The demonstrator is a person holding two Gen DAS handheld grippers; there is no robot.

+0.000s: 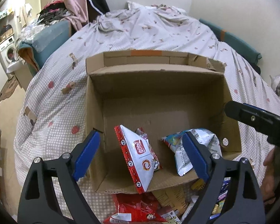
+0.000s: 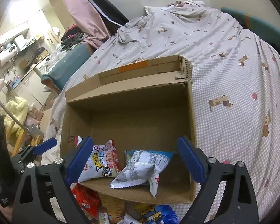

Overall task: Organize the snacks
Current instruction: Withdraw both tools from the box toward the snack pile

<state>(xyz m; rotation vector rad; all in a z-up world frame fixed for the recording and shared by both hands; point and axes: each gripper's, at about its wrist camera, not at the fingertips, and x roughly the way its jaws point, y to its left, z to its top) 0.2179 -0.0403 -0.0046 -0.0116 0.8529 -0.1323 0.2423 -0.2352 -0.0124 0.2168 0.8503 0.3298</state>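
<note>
an open cardboard box (image 1: 158,100) sits on a bed (image 1: 158,31) under a checked quilt printed with small animals. two snack packets lie at its near end. the red-edged white packet (image 1: 140,153) leans on the near wall, its long axis running from the box floor toward the camera in the left wrist view; the right wrist view shows black lettering on it that seems to read "power" and "life". just beside it, the blue and white packet (image 2: 140,169) lies crumpled, back up, showing a barcode and fine print too small to read. more snacks (image 2: 87,201) are heaped on the quilt before the box. the left claw (image 1: 141,158) and right claw (image 2: 135,161) both stand wide apart above the packets, gripping nothing.
</note>
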